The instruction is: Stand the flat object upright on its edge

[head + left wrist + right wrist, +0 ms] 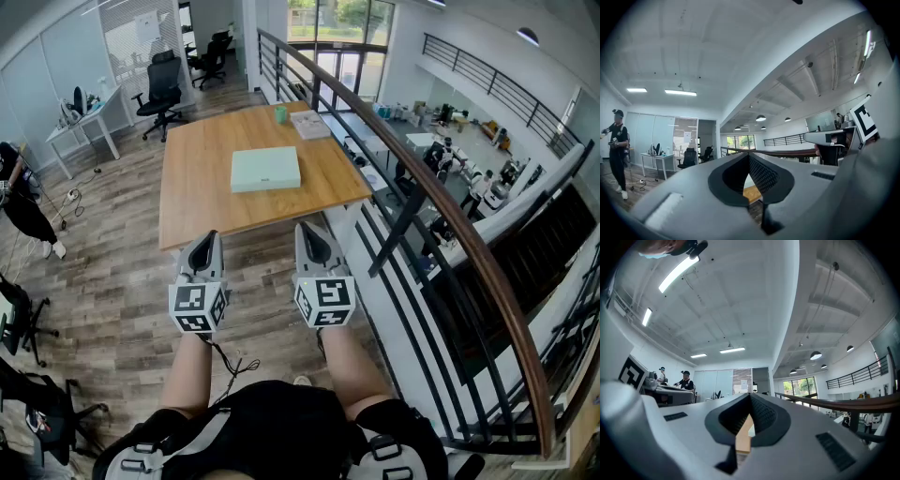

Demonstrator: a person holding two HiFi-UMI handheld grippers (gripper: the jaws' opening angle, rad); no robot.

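A flat pale green box (265,170) lies face down in the middle of the wooden table (197,202). Both grippers hang side by side short of the table's near edge, apart from the box. My left gripper (208,236) has its jaws together with nothing in them, and so does my right gripper (309,228). In the left gripper view the shut left gripper (749,154) points up toward the ceiling, and a sliver of table (751,193) shows below the pads. The right gripper view shows the same for the right gripper (750,397), with a strip of table (744,434).
A green cup (280,114) and a magazine (310,124) sit at the table's far end. A wooden-topped railing (403,187) runs along the right, with a drop to the lower floor. Office chairs (161,89) and a white desk (89,122) stand at the back left. A person (23,202) stands at the left.
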